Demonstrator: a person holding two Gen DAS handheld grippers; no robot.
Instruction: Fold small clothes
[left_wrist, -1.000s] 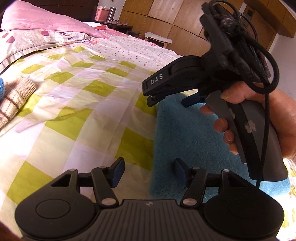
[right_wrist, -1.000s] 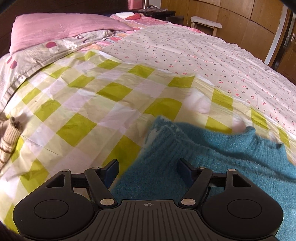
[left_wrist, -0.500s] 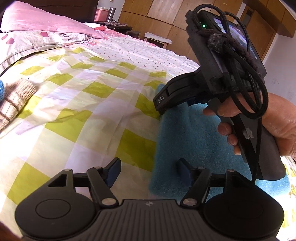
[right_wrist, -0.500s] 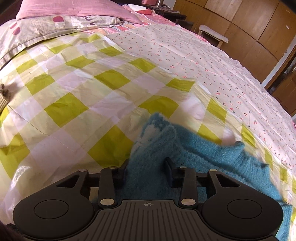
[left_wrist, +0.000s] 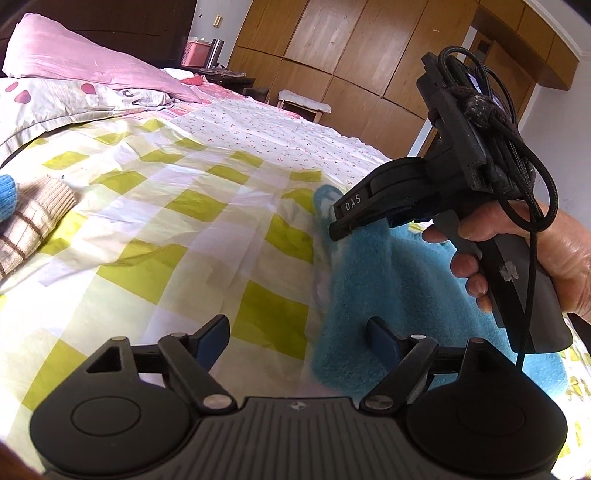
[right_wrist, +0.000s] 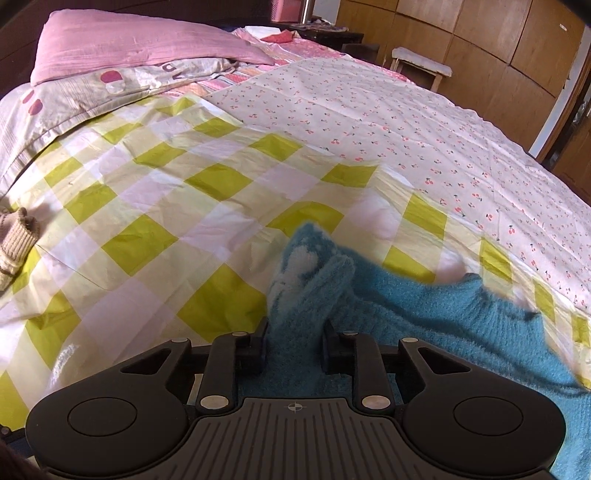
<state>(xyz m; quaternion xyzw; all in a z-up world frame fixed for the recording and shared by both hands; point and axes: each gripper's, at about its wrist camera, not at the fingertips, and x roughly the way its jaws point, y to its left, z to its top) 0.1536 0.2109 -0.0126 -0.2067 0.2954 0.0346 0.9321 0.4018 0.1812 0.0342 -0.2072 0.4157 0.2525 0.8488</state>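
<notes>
Your right gripper (right_wrist: 294, 341) is closing on a bunched edge of the fuzzy blue sweater (right_wrist: 424, 314), lying near you on the checked sheet (right_wrist: 147, 206). Your left gripper (left_wrist: 297, 338) is opening, holding nothing. Only the left view shows your right hand (left_wrist: 554, 254).

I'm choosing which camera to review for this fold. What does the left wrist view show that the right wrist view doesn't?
Only the left wrist view shows the right gripper from outside, the hand holding its handle, and the left gripper, jaws opening with only the garment's edge between them and nothing gripped.

Only the right wrist view shows the right gripper's fingers closing on a bunched fold of the blue sweater.

Both show the sweater, the checked sheet, the pink pillow and the beige striped knit at left.
</notes>
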